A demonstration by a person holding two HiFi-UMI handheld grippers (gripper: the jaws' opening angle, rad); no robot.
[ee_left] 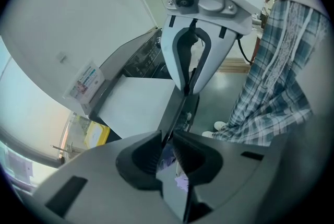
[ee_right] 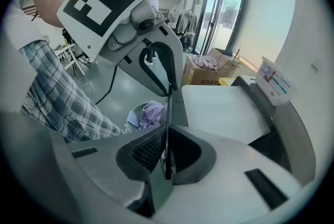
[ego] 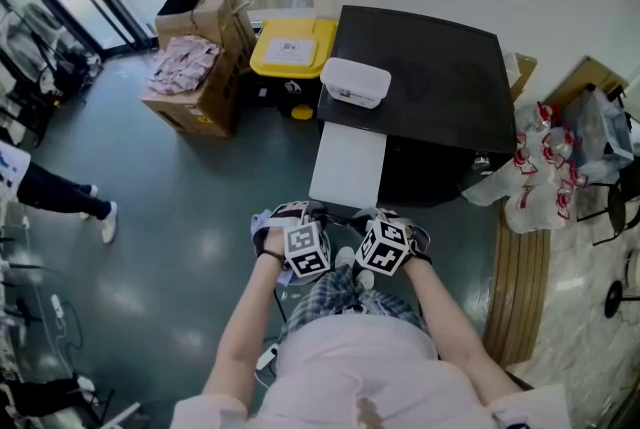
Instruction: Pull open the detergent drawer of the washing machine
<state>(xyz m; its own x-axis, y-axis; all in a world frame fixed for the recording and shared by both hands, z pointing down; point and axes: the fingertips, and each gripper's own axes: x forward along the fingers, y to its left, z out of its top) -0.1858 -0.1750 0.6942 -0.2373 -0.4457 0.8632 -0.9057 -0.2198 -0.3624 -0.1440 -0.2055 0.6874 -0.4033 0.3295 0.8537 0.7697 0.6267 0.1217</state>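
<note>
The washing machine [ego: 430, 87] is a glossy black box. Its detergent drawer [ego: 348, 167], a flat, smooth white slab with a thin dark front lip, juts from the machine's front. The left tongs [ee_left: 168, 147] and right tongs [ee_right: 166, 155], ribbed dark pads nearly together, both pinch that lip at the end farthest from the machine.

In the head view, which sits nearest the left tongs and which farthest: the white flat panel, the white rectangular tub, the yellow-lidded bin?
1. The white flat panel: straight ahead, its near edge clamped in the left tongs.
2. The white rectangular tub: beyond the panel, atop the black machine.
3. The yellow-lidded bin: farthest, on the floor left of the machine.
</note>
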